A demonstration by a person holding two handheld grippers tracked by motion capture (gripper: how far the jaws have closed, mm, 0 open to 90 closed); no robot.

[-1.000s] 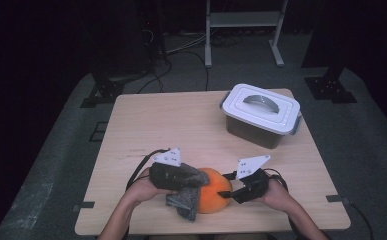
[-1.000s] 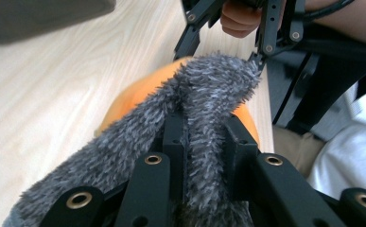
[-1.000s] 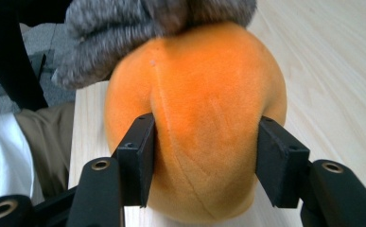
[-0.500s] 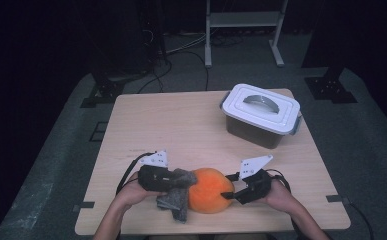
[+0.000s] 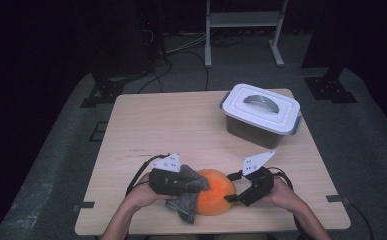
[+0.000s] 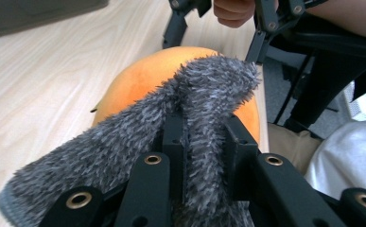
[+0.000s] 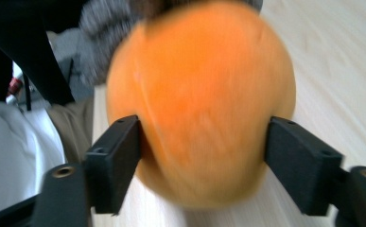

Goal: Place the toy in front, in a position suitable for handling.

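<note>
A lidded white bin (image 5: 261, 115) is sitting well beyond the fingers. Left gripper (image 6: 204, 142) is pinching the grey cloth (image 6: 124, 156) against the orange fruit (image 7: 199, 99); right gripper's (image 7: 202, 161) fingers, just widening, are straddling it.

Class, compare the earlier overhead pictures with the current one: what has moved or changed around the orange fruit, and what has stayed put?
The left gripper has slid the grey cloth leftwards off the top of the fruit onto its left side, exposing more orange. The right gripper has just been opening its jaws, with the fruit between them. The fruit, the lidded box and the table stayed in place.
</note>
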